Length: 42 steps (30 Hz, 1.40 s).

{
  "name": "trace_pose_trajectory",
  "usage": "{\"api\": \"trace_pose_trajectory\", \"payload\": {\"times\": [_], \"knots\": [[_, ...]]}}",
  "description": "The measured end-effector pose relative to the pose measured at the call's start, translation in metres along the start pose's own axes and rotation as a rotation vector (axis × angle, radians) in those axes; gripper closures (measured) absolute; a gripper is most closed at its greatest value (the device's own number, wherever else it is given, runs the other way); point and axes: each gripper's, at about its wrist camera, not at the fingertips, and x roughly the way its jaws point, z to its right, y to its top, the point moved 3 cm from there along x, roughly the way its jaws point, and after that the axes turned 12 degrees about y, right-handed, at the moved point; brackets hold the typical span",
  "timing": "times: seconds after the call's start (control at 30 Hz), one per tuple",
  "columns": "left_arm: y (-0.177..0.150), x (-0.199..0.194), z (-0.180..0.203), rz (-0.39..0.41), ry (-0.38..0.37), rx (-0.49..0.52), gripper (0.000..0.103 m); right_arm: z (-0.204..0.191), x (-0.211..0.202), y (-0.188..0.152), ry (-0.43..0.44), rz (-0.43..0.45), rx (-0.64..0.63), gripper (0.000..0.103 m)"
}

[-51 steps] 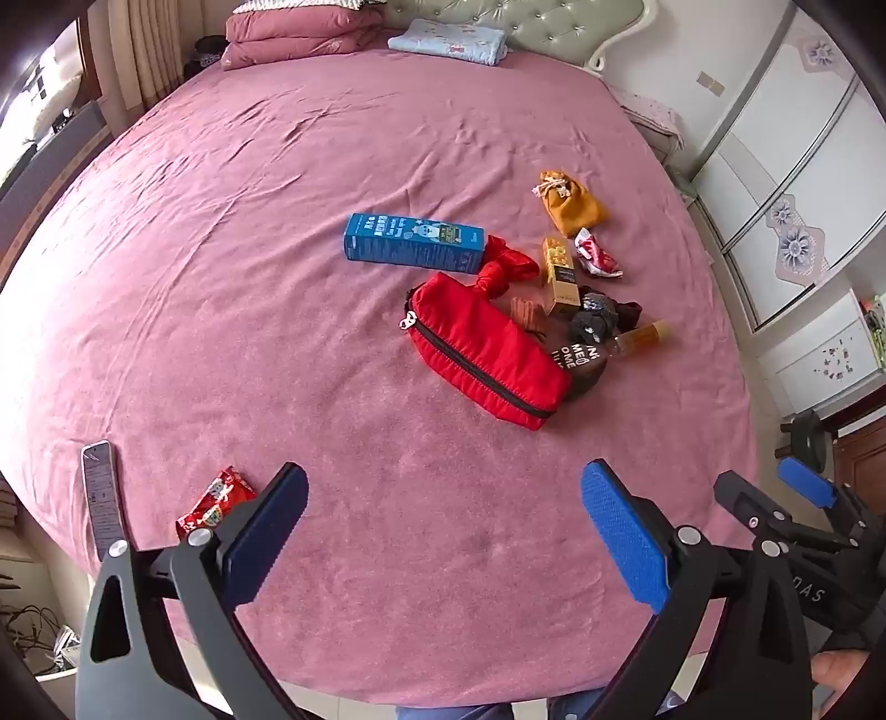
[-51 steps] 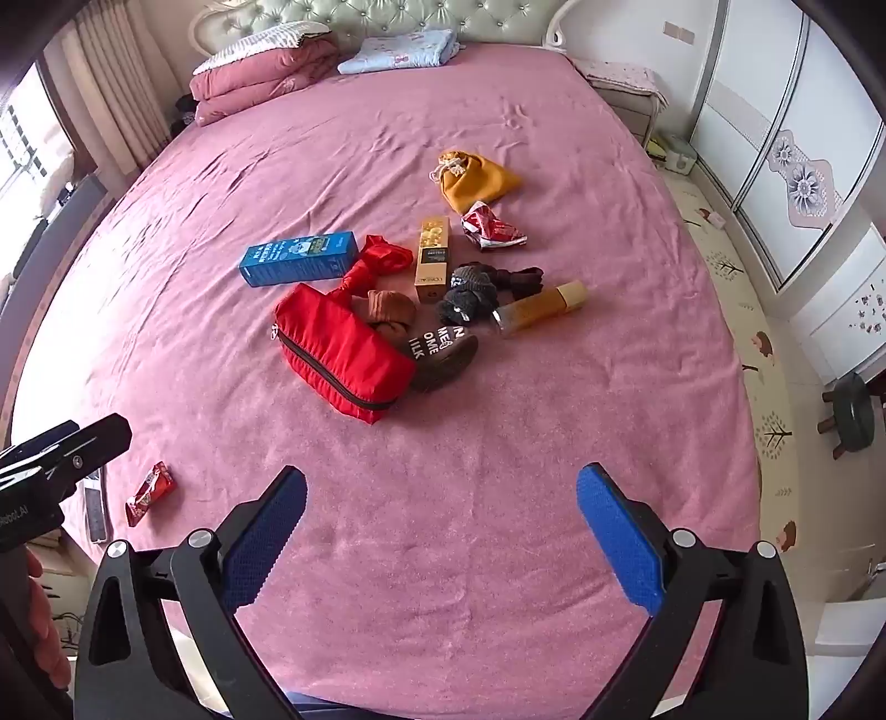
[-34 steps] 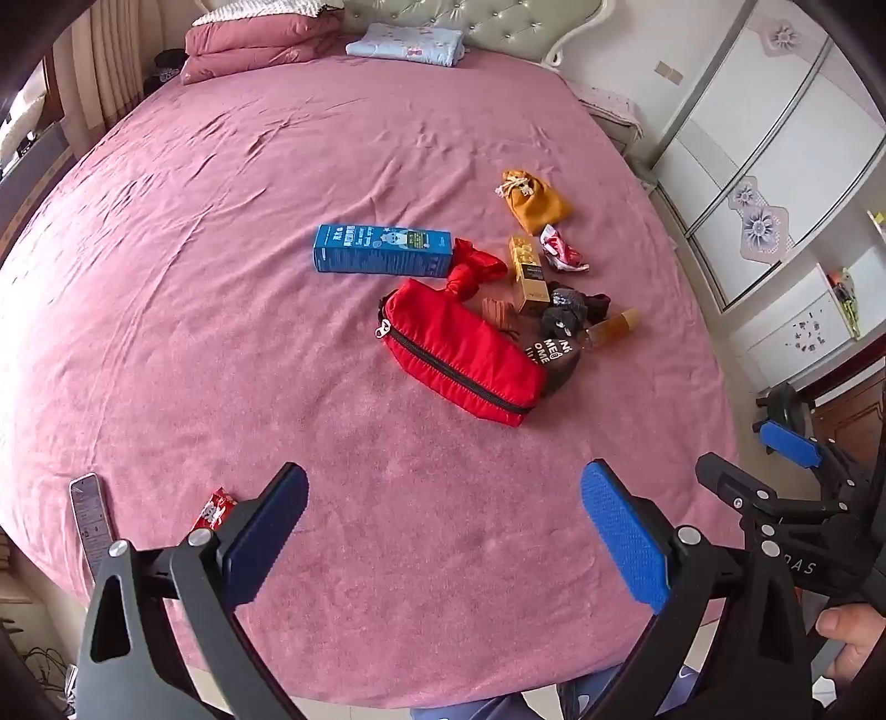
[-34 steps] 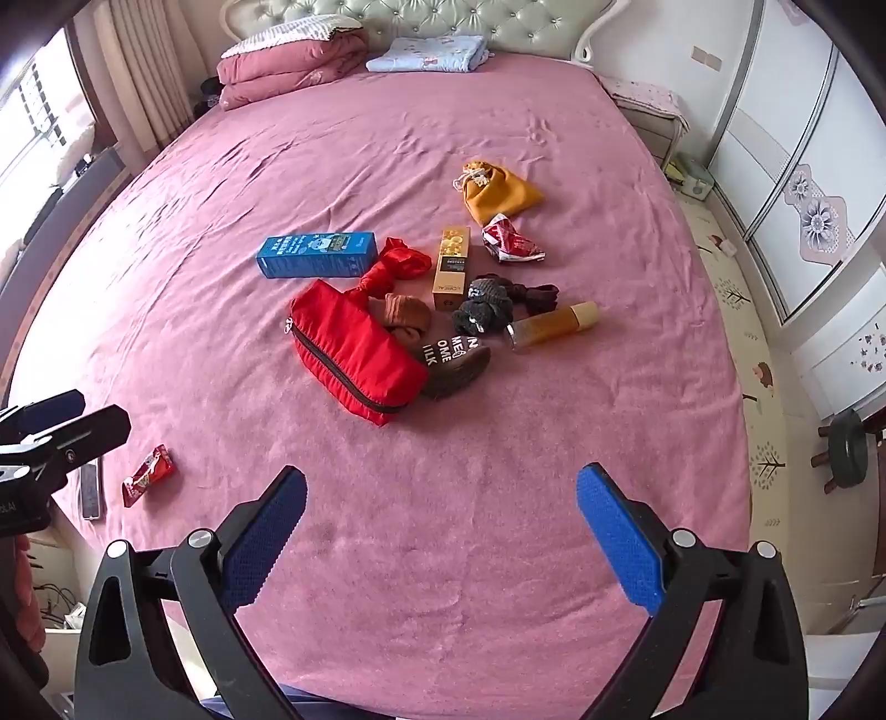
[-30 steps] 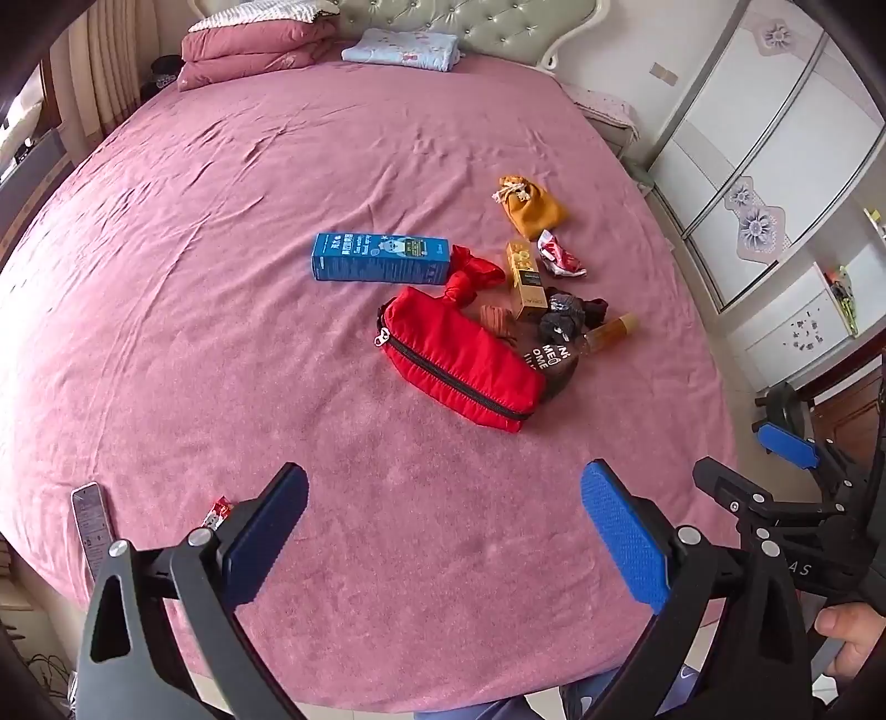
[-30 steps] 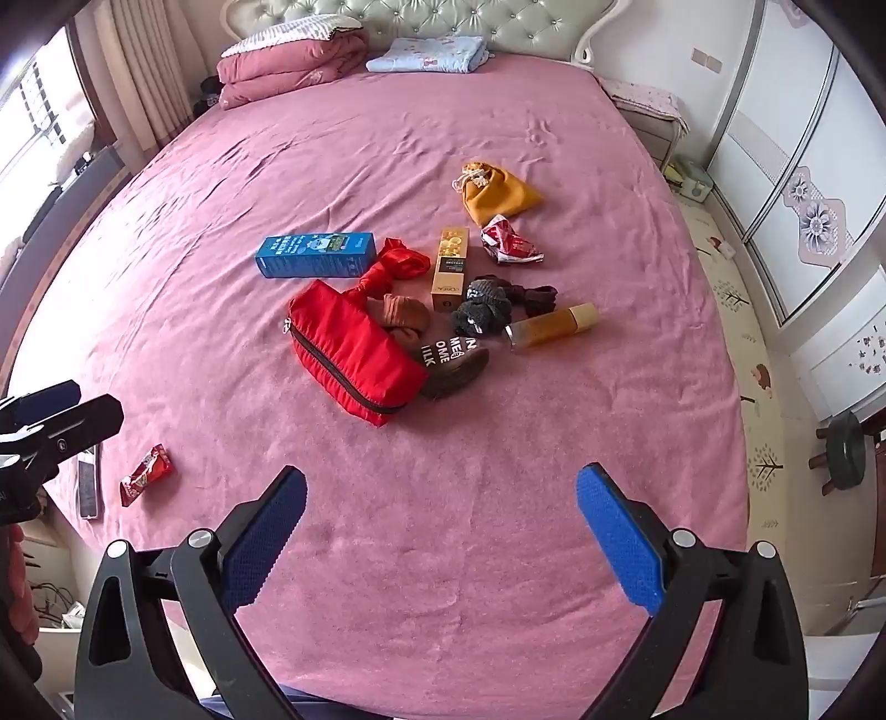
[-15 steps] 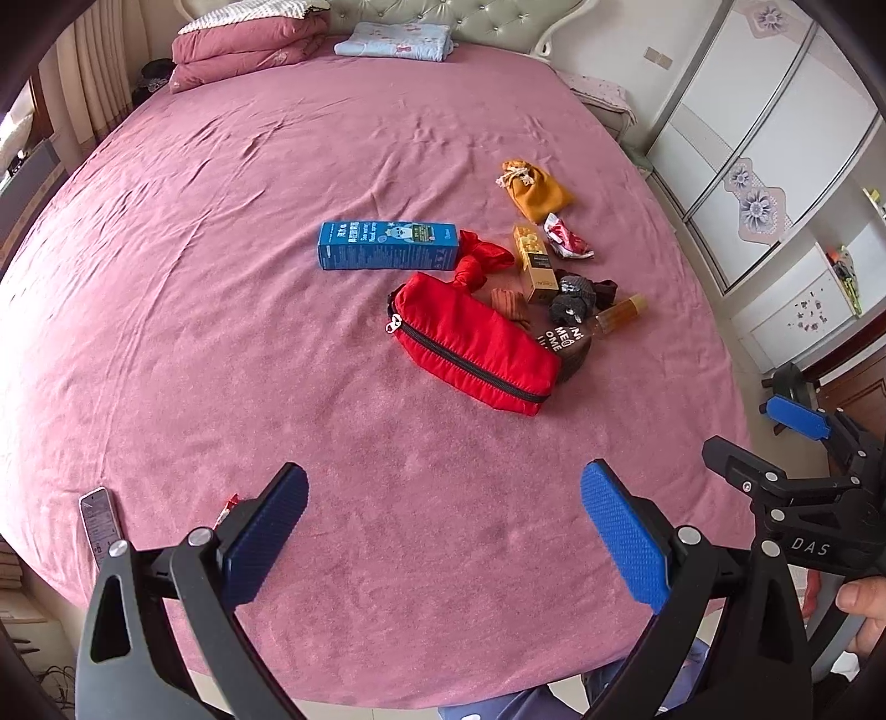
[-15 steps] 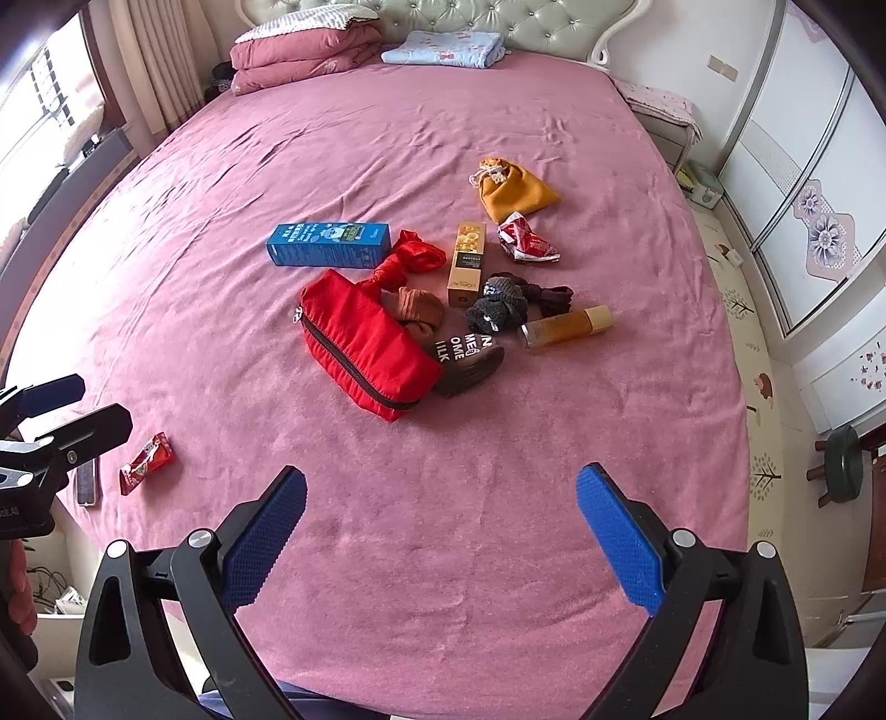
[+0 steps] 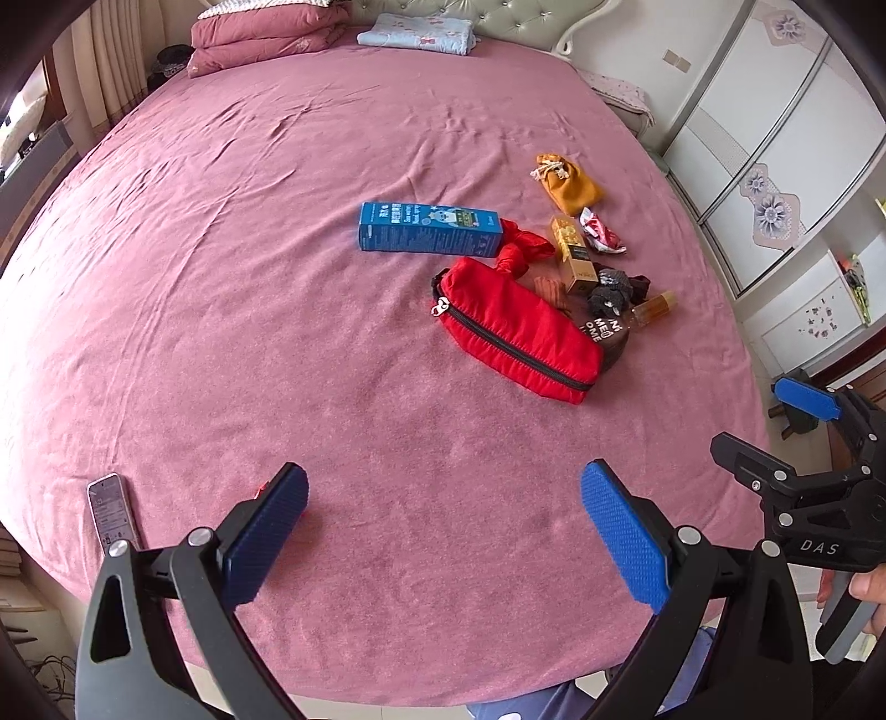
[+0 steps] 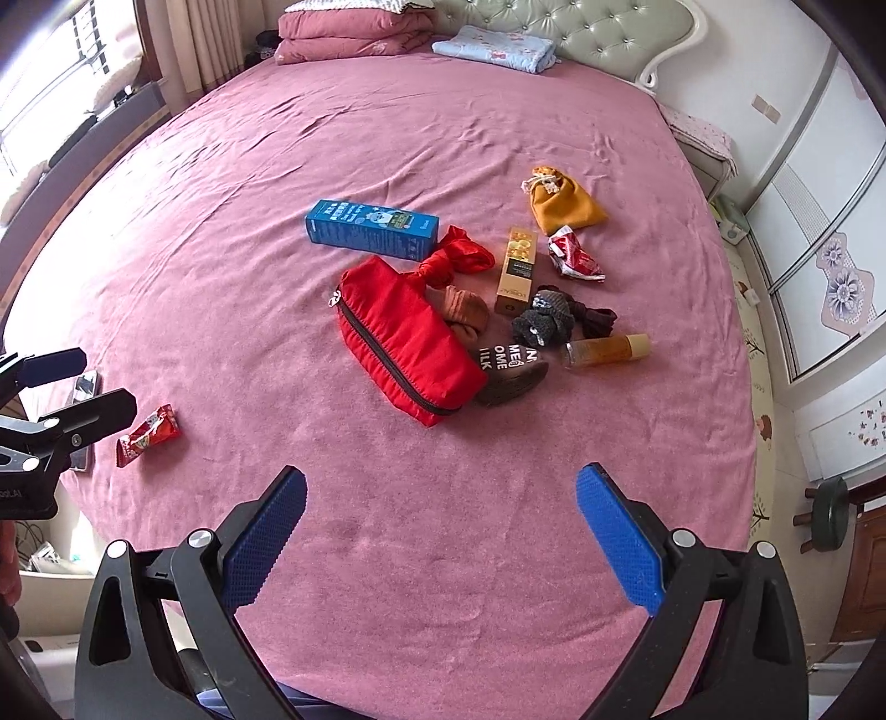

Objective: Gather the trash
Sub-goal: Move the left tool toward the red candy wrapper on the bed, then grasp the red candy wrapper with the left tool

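Note:
A pink bed (image 9: 277, 277) holds a pile of things. A red snack wrapper (image 10: 148, 435) lies near the bed's left front edge; in the left wrist view it is almost hidden behind my left finger. A second crumpled red wrapper (image 10: 573, 256) lies by the mustard pouch (image 10: 559, 202). A blue box (image 10: 372, 227), a gold box (image 10: 517, 270) and an amber bottle (image 10: 606, 350) lie around a red zip bag (image 10: 407, 339). My left gripper (image 9: 443, 540) is open and empty above the front edge. My right gripper (image 10: 440, 540) is open and empty.
A phone (image 9: 112, 512) lies at the bed's left front corner. Socks, a red cloth (image 10: 462, 256) and a dark pouch (image 10: 512, 372) sit in the pile. Pillows and a folded quilt (image 10: 354, 30) are at the headboard. Wardrobe doors (image 9: 775, 138) stand on the right.
Both grippers have drifted slightly over the bed's front edge. The red wrapper has slid behind my left finger in the left wrist view. Both grippers stay open.

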Motion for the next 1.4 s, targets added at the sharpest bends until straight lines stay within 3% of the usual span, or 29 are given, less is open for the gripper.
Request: {"api": "trace_pose_trajectory", "payload": {"times": [0.6, 0.97, 1.27, 1.4], "knots": [[-0.037, 0.058, -0.082, -0.08, 0.043, -0.042, 0.004, -0.063, 0.074, 0.013, 0.034, -0.076, -0.108, 0.009], [-0.058, 0.114, -0.1, -0.128, 0.033, 0.036, 0.004, -0.074, 0.118, 0.014, 0.026, -0.116, -0.098, 0.009], [-0.06, 0.156, -0.118, -0.149, 0.07, 0.064, 0.004, -0.08, 0.15, 0.018, 0.024, -0.149, -0.114, 0.009], [-0.065, 0.176, -0.123, -0.19, 0.039, 0.065, 0.006, -0.077, 0.158, 0.022, 0.03, -0.155, -0.084, 0.009]]}}
